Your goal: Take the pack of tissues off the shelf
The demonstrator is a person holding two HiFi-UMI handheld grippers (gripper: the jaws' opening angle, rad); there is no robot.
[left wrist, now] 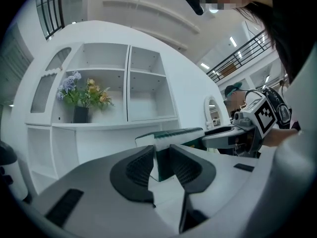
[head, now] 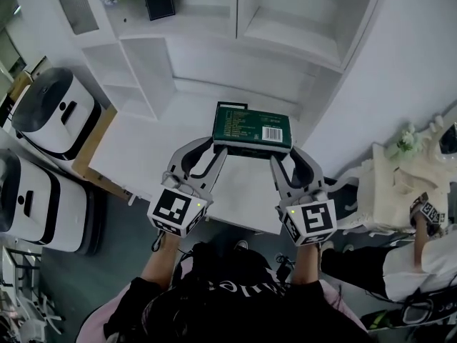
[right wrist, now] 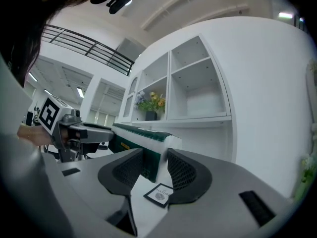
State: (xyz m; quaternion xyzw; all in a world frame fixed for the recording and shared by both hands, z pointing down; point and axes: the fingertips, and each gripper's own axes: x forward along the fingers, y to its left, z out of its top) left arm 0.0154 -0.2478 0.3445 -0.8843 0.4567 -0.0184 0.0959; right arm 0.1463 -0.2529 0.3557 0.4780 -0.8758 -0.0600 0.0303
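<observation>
The pack of tissues (head: 252,126) is a flat dark green packet with white print, held level in front of the white shelf unit (head: 214,56). My left gripper (head: 216,148) is shut on its left end and my right gripper (head: 284,156) is shut on its right end. In the left gripper view the pack (left wrist: 171,134) runs off to the right from between the ribbed pads (left wrist: 140,166) of my left gripper (left wrist: 161,160). In the right gripper view the pack (right wrist: 141,133) runs off to the left from my right gripper (right wrist: 155,165).
A dark pot of flowers (head: 158,2) stands on an upper shelf. A white counter (head: 143,156) lies under the pack. Two white machines (head: 53,109) (head: 36,199) stand at the left. At the right is a white bag (head: 400,184) and another person's arm (head: 421,224).
</observation>
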